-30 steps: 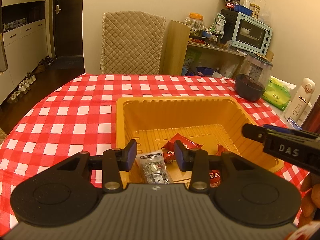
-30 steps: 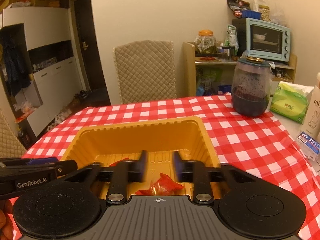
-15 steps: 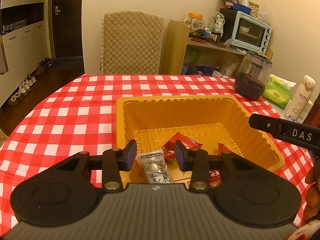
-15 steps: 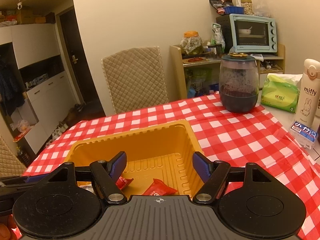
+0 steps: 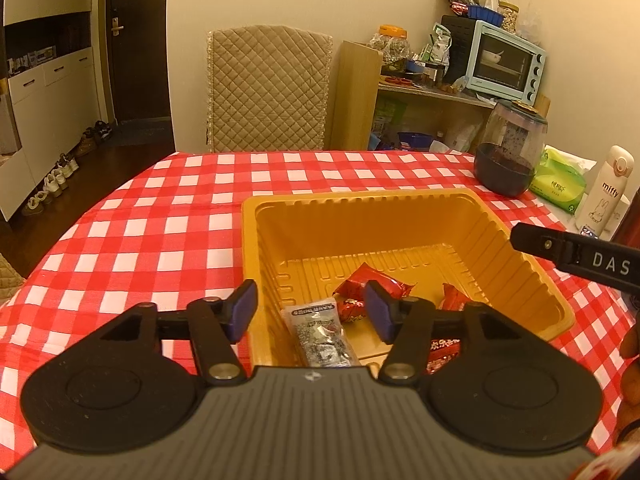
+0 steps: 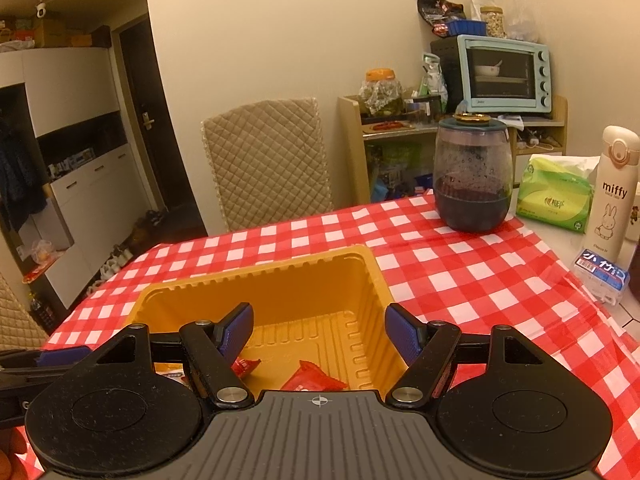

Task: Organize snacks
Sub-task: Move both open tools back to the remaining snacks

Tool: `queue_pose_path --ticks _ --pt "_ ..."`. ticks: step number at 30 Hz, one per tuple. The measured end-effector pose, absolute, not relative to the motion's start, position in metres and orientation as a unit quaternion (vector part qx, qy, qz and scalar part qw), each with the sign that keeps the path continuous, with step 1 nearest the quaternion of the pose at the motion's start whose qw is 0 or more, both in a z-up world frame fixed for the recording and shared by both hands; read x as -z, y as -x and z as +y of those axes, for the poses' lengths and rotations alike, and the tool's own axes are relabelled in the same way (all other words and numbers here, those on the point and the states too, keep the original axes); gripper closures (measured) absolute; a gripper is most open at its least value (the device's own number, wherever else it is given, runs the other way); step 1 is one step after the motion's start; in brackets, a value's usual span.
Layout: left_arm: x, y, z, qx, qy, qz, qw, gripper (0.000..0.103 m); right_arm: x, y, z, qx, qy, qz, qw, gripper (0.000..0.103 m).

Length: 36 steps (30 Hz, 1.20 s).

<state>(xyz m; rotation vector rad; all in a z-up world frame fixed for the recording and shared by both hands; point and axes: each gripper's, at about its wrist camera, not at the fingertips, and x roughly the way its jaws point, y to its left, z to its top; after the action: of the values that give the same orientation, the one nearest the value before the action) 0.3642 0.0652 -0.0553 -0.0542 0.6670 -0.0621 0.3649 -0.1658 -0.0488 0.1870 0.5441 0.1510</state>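
Snacks already lie in the yellow tray (image 5: 532, 280) that sits on the checked tabletop (image 5: 160, 224): a silver-grey packet (image 5: 320, 332) at the tray's near edge, a red wrapper (image 5: 372, 286) just beyond it toward the middle, and more red wrappers (image 5: 452, 300) by the near right corner. The left gripper (image 5: 312, 308) hovers over the near left corner of the tray; its jaws have just been opening and stand apart, the silver-grey packet showing in the gap below them but not pressed by either pad. The right gripper (image 6: 320, 332) hangs over the tray's near right side with its jaws wide apart and nothing between them; in its view a red wrapper (image 6: 312, 376) lies on the tray floor beneath. No loose snack shows on the cloth around the tray in either view, though the ground close under both grippers is hidden. My reading is that the gathering is well along or nearly done, with both grippers empty. Whether further snacks wait out of view cannot be told.
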Motion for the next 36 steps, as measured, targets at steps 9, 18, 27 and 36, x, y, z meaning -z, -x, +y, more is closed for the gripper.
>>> queue_pose_path --ticks 9,18,27,36 --pt "0.049 -0.346 0.069 0.020 0.002 0.313 0.950 0.017 0.047 -0.352 -0.177 -0.061 -0.094 0.266 0.957 0.030" --pt "0.038 -0.312 0.067 0.019 -0.007 0.299 0.954 0.005 0.041 -0.324 -0.191 -0.052 -0.105 0.268 0.956 0.030" --pt "0.042 -0.268 0.063 0.031 0.008 0.313 0.949 0.004 0.038 -0.276 -0.208 -0.042 -0.108 0.273 0.955 0.030" --pt "0.047 -0.224 0.062 0.033 0.032 0.327 0.944 0.004 0.065 -0.214 -0.208 -0.048 -0.097 0.310 0.945 0.030"
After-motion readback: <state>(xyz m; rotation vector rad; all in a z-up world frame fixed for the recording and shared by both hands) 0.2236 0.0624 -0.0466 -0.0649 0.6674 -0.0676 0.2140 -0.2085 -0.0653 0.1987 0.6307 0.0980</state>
